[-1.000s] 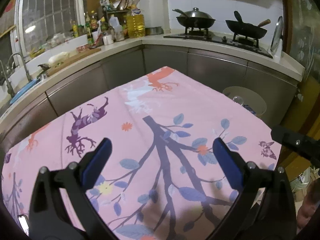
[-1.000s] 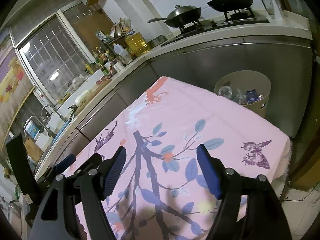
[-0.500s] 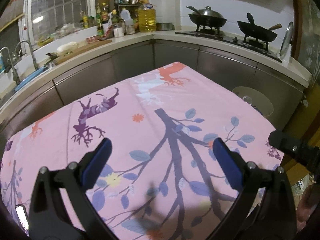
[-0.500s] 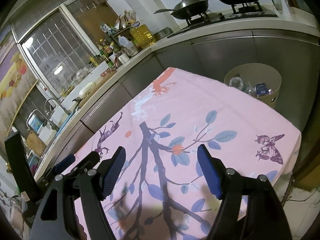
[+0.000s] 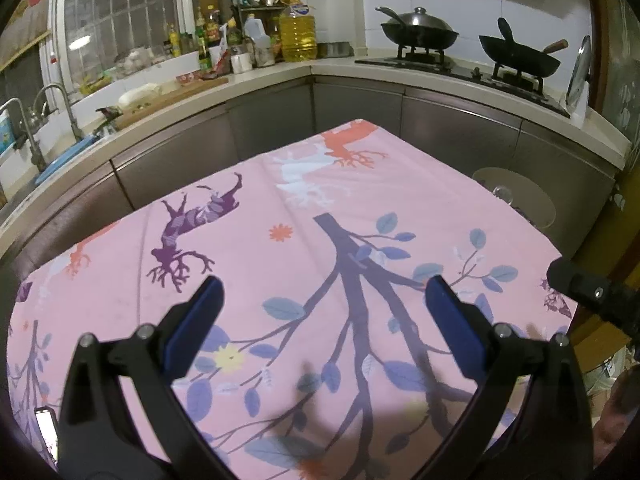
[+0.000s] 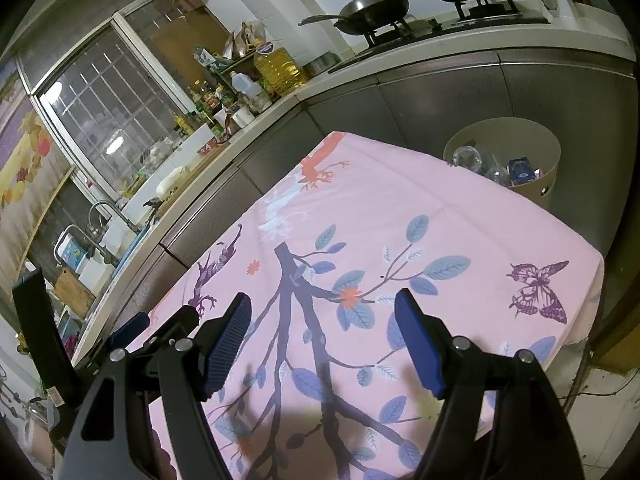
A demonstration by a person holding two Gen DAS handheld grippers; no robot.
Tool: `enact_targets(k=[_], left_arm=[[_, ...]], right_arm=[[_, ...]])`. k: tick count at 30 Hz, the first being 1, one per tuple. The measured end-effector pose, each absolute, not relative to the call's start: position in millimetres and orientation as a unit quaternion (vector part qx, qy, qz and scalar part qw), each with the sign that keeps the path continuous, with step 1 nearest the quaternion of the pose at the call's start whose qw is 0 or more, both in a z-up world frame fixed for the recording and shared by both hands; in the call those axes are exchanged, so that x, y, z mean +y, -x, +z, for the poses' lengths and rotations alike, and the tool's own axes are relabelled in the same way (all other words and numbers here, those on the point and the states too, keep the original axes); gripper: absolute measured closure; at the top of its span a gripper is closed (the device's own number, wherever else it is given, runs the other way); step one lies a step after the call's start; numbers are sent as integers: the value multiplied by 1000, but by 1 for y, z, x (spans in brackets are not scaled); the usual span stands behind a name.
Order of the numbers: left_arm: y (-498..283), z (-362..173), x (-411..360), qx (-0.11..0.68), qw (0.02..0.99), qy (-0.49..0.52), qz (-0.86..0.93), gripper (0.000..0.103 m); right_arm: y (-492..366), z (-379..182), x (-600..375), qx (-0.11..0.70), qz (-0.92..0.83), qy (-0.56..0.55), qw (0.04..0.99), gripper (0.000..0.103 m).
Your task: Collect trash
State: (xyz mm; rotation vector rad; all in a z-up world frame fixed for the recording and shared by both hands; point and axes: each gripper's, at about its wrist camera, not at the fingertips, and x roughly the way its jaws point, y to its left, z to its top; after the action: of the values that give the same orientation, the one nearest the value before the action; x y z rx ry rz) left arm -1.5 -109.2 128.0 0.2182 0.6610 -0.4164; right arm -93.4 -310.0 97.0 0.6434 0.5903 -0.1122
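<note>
Left tool: jaws stand wide apart, blue pads facing each other across a broad gap. Nothing is between them and nothing touches them. The tool hangs above the worktop, which is covered by a pink cloth printed with branches, leaves and deer; the pads frame the dark branch print in the lower centre of the frame.

Right tool: jaws likewise spread wide, ribbed blue pads bare, gripping nothing and in contact with nothing. It hangs over the same pink cloth, lower centre of the right wrist view. Part of the left tool shows as black bars at the lower left of that frame; in the left wrist view a black part of the right tool enters at the right edge.

Trash bin: a round beige bin stands on the floor past the far right edge of the worktop, against the grey cabinets, in the upper right of the right wrist view. Inside it lie clear plastic bottles and a blue packet. In the left wrist view only its rim shows beyond the cloth edge, at right of centre.

Surroundings: two woks sit on the stove at upper right; a large bottle of oil stands in the corner of the kitchen counter, top centre.
</note>
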Motion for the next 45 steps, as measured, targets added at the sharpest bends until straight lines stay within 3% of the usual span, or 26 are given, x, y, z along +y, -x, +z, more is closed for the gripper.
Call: enact_targets(k=[45], left_arm=[[1,121,-107,312,931,-127,-139,6]], right_arm=[[99,85,-316,291,-47,-337,894,31]])
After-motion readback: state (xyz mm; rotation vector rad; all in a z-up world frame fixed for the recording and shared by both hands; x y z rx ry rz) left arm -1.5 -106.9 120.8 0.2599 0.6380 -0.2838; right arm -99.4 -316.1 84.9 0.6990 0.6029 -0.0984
